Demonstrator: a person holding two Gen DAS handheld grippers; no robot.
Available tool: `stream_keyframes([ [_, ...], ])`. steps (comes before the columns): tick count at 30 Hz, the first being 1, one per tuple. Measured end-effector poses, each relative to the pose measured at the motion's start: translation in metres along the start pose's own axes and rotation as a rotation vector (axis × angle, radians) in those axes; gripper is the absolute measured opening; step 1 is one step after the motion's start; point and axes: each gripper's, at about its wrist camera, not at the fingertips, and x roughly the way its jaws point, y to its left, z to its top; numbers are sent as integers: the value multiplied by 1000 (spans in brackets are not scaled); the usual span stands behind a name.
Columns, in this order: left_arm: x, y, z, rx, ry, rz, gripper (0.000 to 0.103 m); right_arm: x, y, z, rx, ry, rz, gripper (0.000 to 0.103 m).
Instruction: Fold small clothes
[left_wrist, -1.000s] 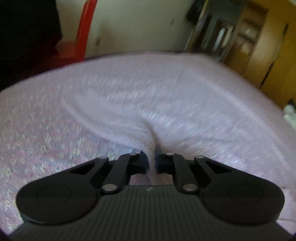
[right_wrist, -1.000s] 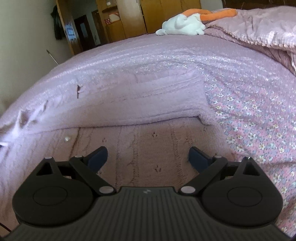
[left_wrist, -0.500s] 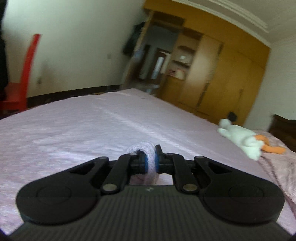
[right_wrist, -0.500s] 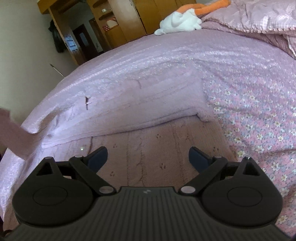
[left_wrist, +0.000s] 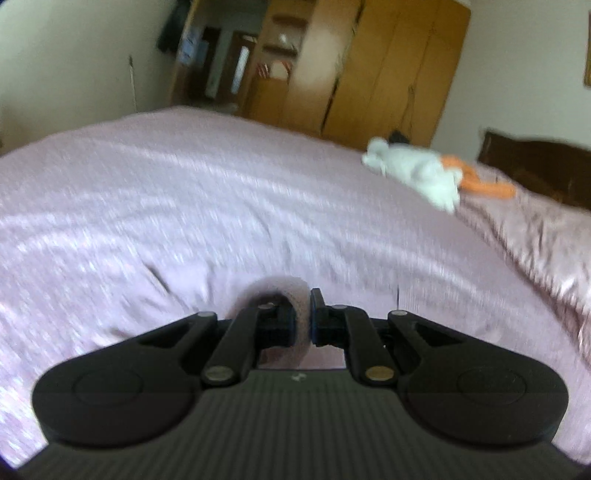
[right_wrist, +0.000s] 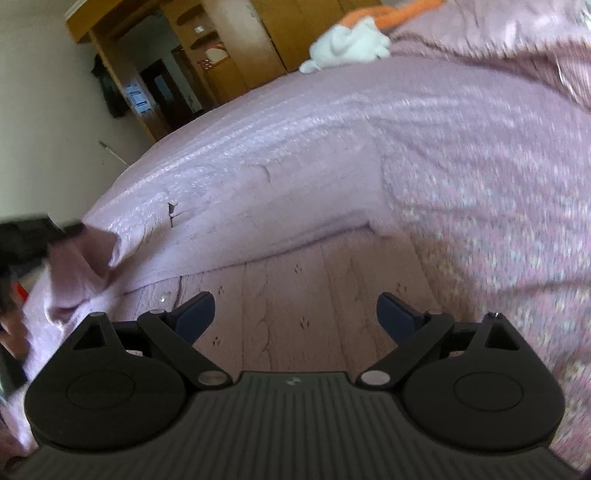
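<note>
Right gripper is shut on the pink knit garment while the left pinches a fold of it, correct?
Not quite. The right gripper is open, jaws spread wide above the pink knit garment and gripping nothing, as the right wrist view shows. The left gripper does pinch a fold of it.

Soft daylight, motion blur, fisheye warping

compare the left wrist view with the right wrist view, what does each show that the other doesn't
Only the left wrist view shows the left claw from behind, shut on a fold of the pink garment.

Only the right wrist view shows the right claw open over the garment's knitted panel, the floral sheet, and the lifted corner pulled up at the left edge.

Both show the pink bedspread, the white and orange plush toy and the wooden wardrobe.
</note>
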Motion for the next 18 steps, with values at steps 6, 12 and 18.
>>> stream_keyframes([
  [6, 25, -4, -24, 29, 135, -5, 23, 0, -3, -1, 23, 10, 24, 98],
  [12, 8, -1, -37, 66, 183, 10, 56, 6, 4, 3, 31, 48, 65, 98],
  [18, -24, 25, -45, 79, 210, 38, 60, 19, 33, 24, -22, 81, 160, 98],
])
